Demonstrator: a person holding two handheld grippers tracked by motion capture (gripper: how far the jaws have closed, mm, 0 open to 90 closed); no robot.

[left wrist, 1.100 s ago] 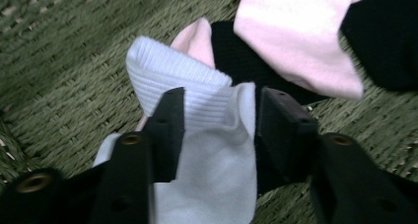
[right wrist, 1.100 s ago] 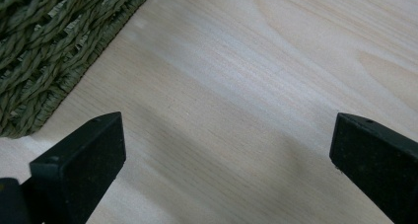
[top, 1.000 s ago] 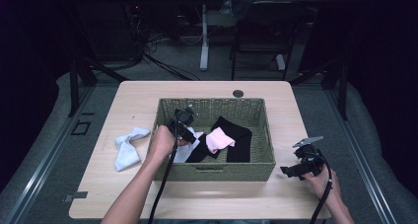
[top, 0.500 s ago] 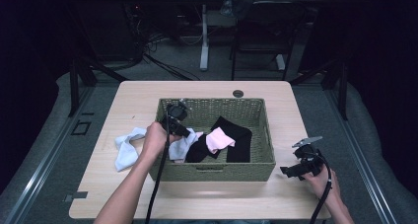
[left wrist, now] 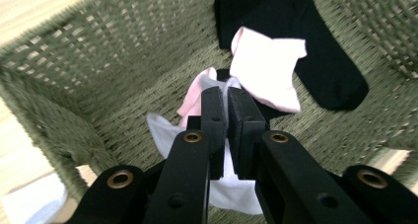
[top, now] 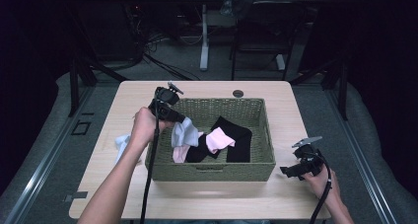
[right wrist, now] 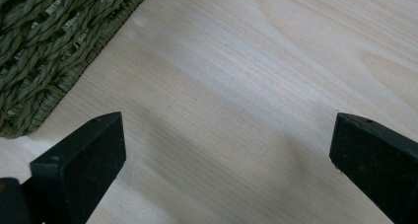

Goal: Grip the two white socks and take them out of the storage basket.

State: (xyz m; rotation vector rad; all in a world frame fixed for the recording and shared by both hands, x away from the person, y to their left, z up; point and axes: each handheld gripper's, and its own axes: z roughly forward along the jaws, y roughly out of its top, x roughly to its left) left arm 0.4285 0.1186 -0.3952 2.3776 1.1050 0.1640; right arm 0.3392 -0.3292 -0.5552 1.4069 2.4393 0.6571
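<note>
The white sock (top: 186,132) is pinched in the left gripper (top: 178,118), whose jaws are squeezed tight on the fabric, and it's dangling over the left end of the green woven basket (top: 212,170), lifted clear of the stuff underneath as far as I can tell. In the left gripper view you can see the sock (left wrist: 227,187) bunched between and below the two black jaws of the gripper (left wrist: 227,103), with barely a sliver of gap between them. Down in the basket (left wrist: 74,81) there's a pink sock (left wrist: 266,68) lying on top of a black sock (left wrist: 315,51), and another pink bit (left wrist: 193,99) peeking out just behind the jaw tips, can't tell if that's a separate sock or not. From the high view the pink sock (top: 219,139) sits about mid basket with the black one (top: 236,135) spread out to its right. There's also a pale blue sock (top: 121,144) lying on the table (top: 296,115) just outside the basket's left side, partly hidden by the left hand (top: 144,128). Right gripper (top: 291,170) is parked low over the bare table near the basket's front right corner, held by the right hand (top: 320,179). In the right gripper view its jaws are spread wide with nothing between them, just wood grain and the basket's edge (right wrist: 44,51) at the upper left.
</note>
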